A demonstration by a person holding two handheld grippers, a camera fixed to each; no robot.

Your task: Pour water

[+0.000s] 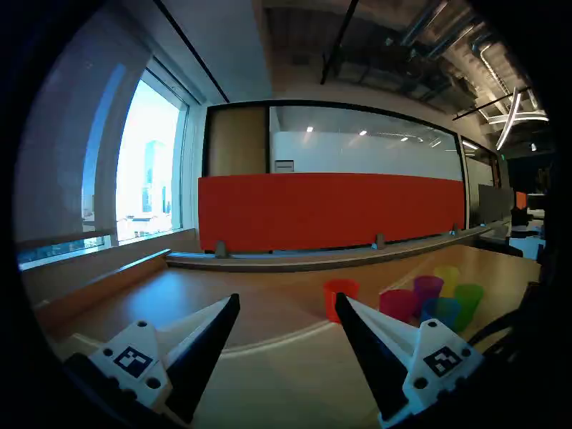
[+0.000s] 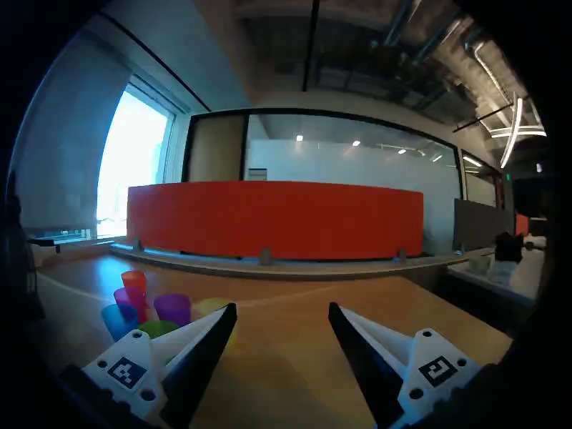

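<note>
In the left gripper view, left gripper [image 1: 286,299] spread wide, clamping nothing, above a wooden table [image 1: 286,386]. Off its right-hand finger, from 1 toward 3 o'clock, upright on the table:
- orange cup [image 1: 340,294], nearest the gap and partly hidden behind that fingertip
- pink cup [image 1: 397,304], next to it
- purple cup [image 1: 427,286] and yellow cup [image 1: 447,274], farther back
- blue cup [image 1: 443,312] and green cup [image 1: 470,297], at the far side

All six bunched close together. Cannot tell whether any holds water.

Beyond the table at 12 o'clock, a red divider [image 1: 329,211]. At 10 o'clock, a bright window [image 1: 146,179].

In the right gripper view, right gripper [image 2: 281,309] likewise wide open and empty, over the same tabletop. Same six at 8 to 9 o'clock, beside its left-hand finger. Green and yellow partly hidden behind that finger, orange farthest back, blue toward the edge. Between the two fingers, bare wood. Red divider again across 12 o'clock, window at 10 o'clock.
</note>
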